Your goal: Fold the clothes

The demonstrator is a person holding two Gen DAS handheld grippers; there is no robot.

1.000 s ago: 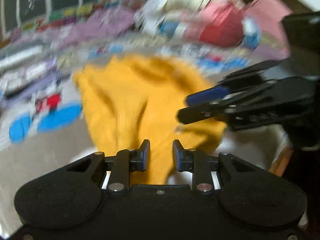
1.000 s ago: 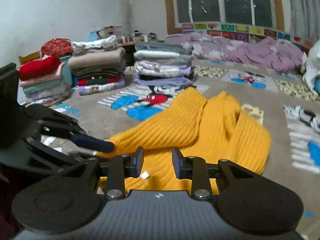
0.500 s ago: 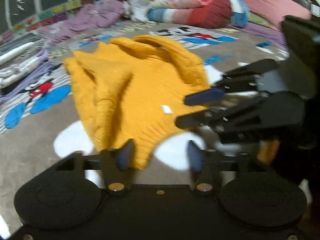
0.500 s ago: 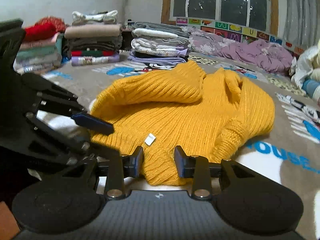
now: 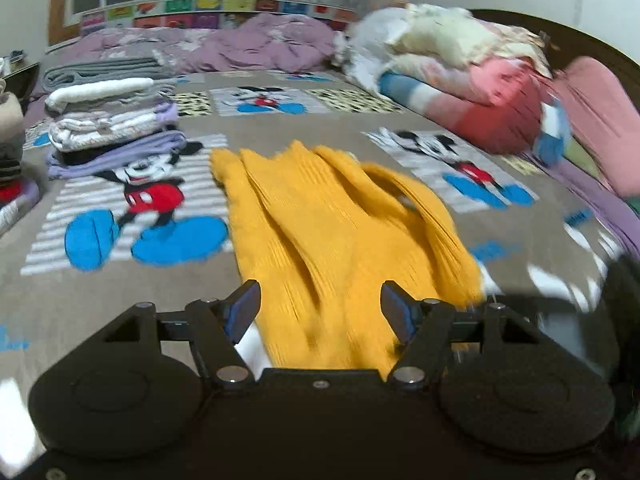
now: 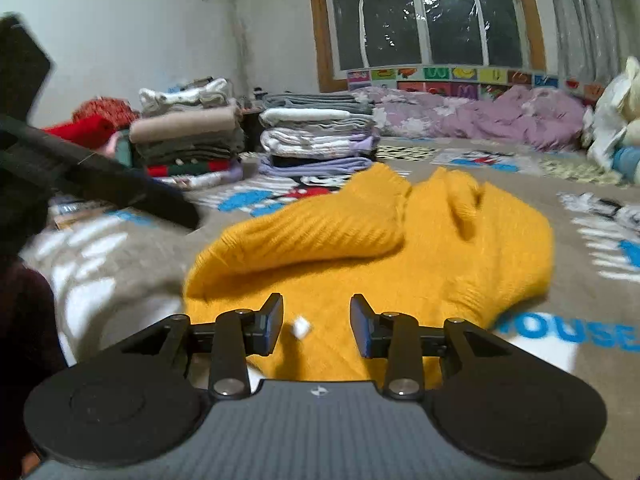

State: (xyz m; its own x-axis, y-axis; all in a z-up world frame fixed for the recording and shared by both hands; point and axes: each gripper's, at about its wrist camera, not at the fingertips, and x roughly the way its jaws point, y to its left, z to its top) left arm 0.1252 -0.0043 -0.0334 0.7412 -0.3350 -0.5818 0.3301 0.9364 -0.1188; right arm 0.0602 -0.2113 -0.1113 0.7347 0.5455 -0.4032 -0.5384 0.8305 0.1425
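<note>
A mustard-yellow ribbed knit sweater point(image 5: 340, 240) lies rumpled on the grey cartoon-mouse bedspread point(image 5: 132, 280), roughly in the middle of the bed, with one part doubled over on itself and a small white label point(image 6: 301, 327) showing near its closest edge. The left gripper point(image 5: 320, 308) hangs over the near end of the knit with its blue-tipped fingers spread wide and nothing between them. The right gripper point(image 6: 316, 322) is just above the same near edge, its black fingers parted too, the label showing in the gap and no cloth pinched. From the right-hand camera the other tool shows as a dark blur at the left. Beyond the sweater, on the left side of the bed, stands a neat stack of folded grey, white and lilac clothes point(image 6: 316, 136), with a second pile of beige and red folded garments point(image 6: 184, 136) beside it. A heap of unfolded pink, white and blue laundry point(image 5: 460, 76) sits at the far right, and a crumpled lilac quilt point(image 5: 240, 46) runs under the window.
</note>
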